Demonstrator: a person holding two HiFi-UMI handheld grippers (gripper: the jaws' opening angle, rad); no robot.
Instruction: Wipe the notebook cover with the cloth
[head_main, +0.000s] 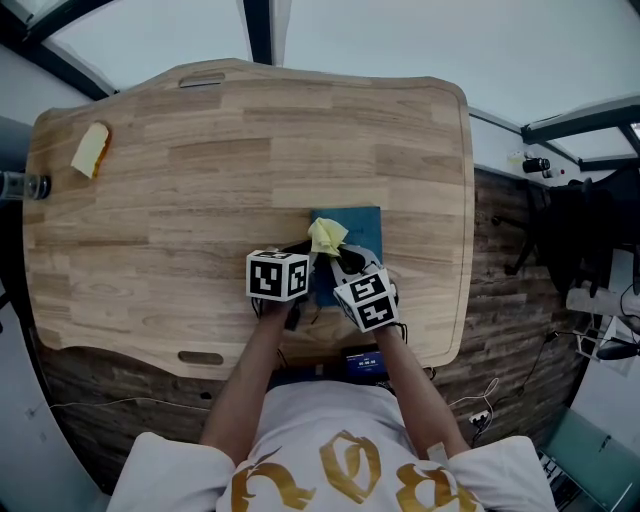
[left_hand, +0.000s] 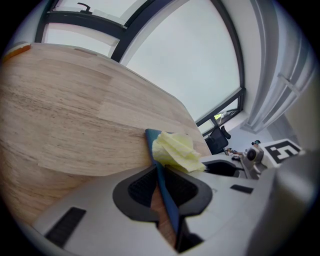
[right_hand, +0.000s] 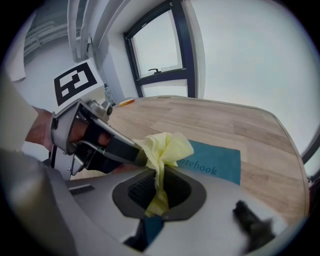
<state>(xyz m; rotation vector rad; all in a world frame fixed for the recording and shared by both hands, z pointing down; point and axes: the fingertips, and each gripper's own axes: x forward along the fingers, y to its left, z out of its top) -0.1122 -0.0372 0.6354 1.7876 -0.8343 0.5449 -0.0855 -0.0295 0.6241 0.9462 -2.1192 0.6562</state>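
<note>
The notebook (head_main: 360, 224), teal-blue, lies near the front edge of the table (head_main: 200, 190), a little right of its middle. In the head view only its far part shows; the near part is hidden under the two grippers. In the right gripper view its cover is plain, with a dark printed word whose first letter is covered by the cloth (right_hand: 165, 146). In the left gripper view the notebook is seen edge-on, a thin blue strip running up from between the jaws. Whether the whole book or just the cover is caught there cannot be told.

The cloth is pale yellow and bunched, and sits at the notebook's left edge. Its lower end runs down between the jaws of the right gripper (right_hand: 159, 192), which are closed tight on it, so that part of the cloth is squeezed into a narrow fold. Whether the loose upper bunch touches the cover cannot be made out.

The left gripper (left_hand: 162, 188) is clamped on the notebook's left edge, its pads pressing the blue strip from both sides. The two grippers stand just beside each other, and their marker cubes cover most of the jaws in the head view.

At the table's far left corner lies a small yellow object (head_main: 90, 150), too small to name. Beside it a dark cylinder (head_main: 22, 185) is cut off by the picture's edge. The person's forearms and a white shirt with gold print (head_main: 345, 470) fill the bottom, the print cut off.
</note>
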